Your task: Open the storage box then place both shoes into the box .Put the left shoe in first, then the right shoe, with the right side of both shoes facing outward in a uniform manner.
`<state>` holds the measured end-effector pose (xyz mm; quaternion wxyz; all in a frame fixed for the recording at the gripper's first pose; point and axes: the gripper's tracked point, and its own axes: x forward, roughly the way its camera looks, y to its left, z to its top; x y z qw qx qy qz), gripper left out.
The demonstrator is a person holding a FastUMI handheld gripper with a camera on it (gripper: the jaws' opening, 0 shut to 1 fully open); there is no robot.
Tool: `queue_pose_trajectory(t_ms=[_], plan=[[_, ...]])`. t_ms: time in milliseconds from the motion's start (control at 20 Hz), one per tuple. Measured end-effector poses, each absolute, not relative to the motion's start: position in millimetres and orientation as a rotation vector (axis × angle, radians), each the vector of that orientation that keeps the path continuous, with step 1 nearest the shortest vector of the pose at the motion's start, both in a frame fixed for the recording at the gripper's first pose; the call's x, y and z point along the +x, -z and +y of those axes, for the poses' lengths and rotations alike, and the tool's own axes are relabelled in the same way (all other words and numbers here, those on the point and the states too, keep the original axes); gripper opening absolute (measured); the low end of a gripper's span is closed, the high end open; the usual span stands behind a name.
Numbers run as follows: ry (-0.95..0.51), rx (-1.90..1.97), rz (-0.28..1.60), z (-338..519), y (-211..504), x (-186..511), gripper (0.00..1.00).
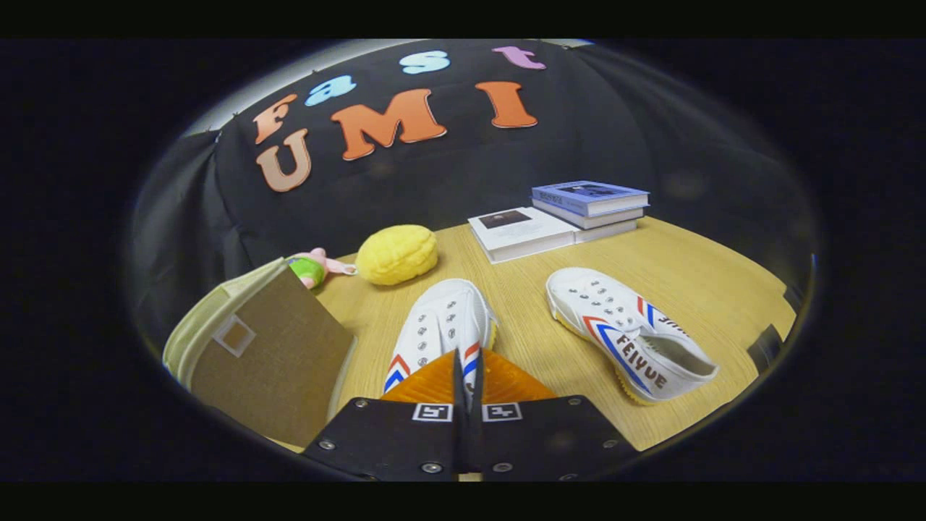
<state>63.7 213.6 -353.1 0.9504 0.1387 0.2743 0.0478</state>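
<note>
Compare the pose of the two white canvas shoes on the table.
The white canvas shoe just ahead of the fingers points straight away from the shut hand-held gripper; the white canvas shoe off to the side lies angled, its opening showing. Both have red-and-blue stripes.

2 shoes (445,325) (629,333), 3 books (517,230), 1 box (268,354), 2 plush toys (396,255).
</note>
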Motion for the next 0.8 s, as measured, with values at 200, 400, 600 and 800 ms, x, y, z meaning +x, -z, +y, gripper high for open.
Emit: queue_pose_trajectory(t_ms=[200,400,600,800], plan=[[-0.105,0.286,0.496,219.1,310.5,67.9,0.0],[-0.147,0.339,0.459,237.9,268.3,70.6,0.0],[-0.16,0.347,0.41,256.3,233.8,73.8,0.0],[-0.209,0.357,0.374,289.6,200.2,77.2,0.0]])
